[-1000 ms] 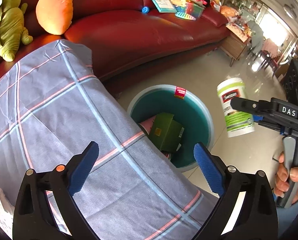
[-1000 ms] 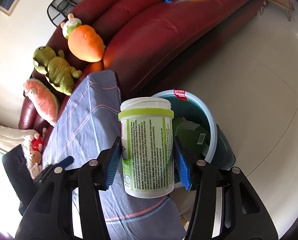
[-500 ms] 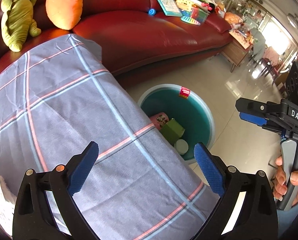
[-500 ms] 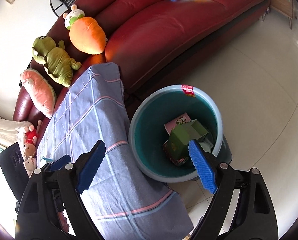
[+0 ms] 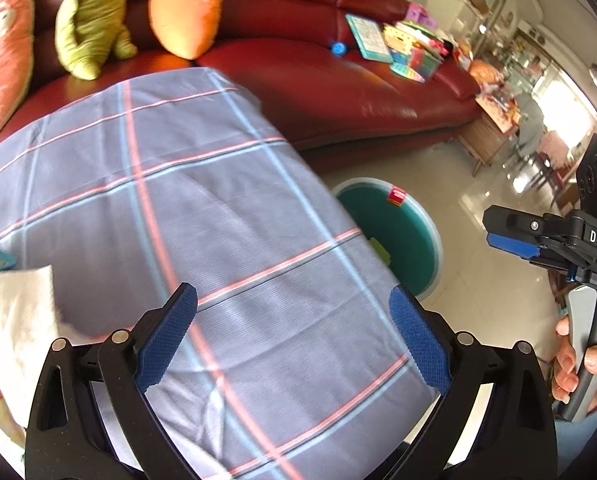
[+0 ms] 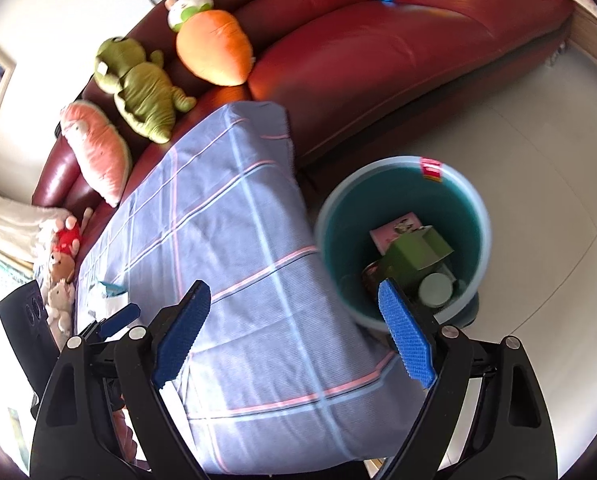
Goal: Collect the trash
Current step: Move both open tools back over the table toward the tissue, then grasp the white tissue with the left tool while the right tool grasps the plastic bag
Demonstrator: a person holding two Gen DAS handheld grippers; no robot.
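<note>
The white supplement bottle (image 6: 434, 289) that was clamped in the right gripper (image 6: 294, 332) a second ago now lies in the teal bin (image 6: 338, 216) beside the green box (image 6: 414, 258). Both grippers hang wide apart and empty, the left gripper (image 5: 294, 340) over the plaid cloth (image 5: 218, 208), so that piece looks done and the white tissue (image 5: 14, 320) at the cloth's edge is probably next.

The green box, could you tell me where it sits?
In the right wrist view, the green box lies inside the teal bin, between a pink carton and a white jar.
</note>
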